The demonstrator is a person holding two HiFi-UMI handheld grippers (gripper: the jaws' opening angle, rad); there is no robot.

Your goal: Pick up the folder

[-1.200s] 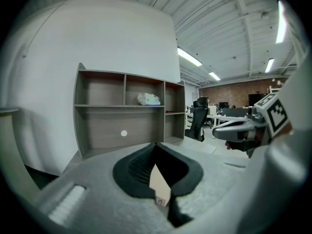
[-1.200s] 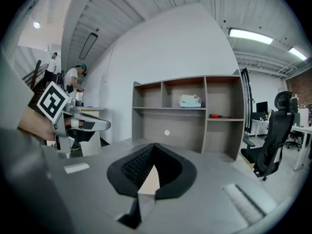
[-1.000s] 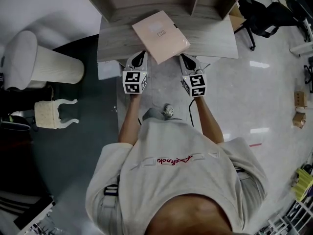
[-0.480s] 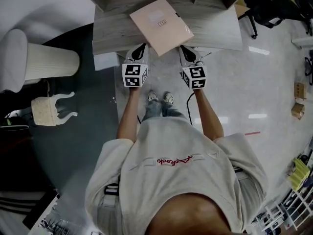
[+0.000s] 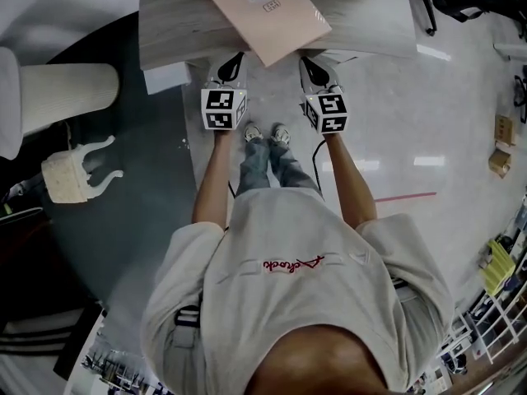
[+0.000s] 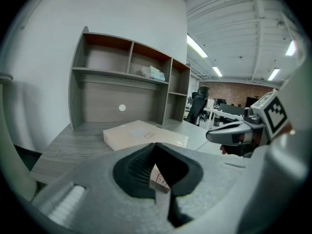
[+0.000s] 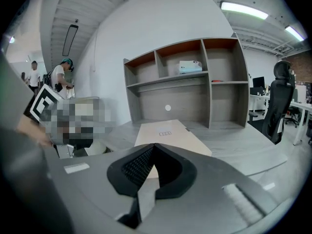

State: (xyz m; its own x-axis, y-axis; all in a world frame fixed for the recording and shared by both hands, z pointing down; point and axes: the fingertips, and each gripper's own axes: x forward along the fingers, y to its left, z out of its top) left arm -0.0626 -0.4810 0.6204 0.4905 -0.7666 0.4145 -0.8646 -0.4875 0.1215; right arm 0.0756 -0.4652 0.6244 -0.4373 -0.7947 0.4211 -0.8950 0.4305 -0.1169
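The folder [image 5: 268,15] is a flat pale pink case with a small label, lying askew on the grey wooden desk [image 5: 173,31], its near corner over the front edge. It also shows in the left gripper view as the folder [image 6: 141,133] and in the right gripper view as the folder [image 7: 165,133]. My left gripper [image 5: 235,60] hangs just in front of the desk edge, left of that corner, shut and empty. My right gripper [image 5: 306,62] is to the corner's right, also shut and empty. Neither touches the folder. Both jaw pairs, left gripper [image 6: 156,145] and right gripper [image 7: 155,146], point at it.
A grey shelf unit [image 6: 122,82] stands at the back of the desk with a small box [image 6: 153,73] on its upper shelf. A white ribbed seat [image 5: 58,97] and a small white stool [image 5: 74,171] stand left of the desk. A black office chair [image 7: 280,101] is off to the right.
Both grippers have sunk together in front of the desk edge, still flanking the folder's near corner. The desk and folder have slid towards the top of the head view. Jaws stayed shut.
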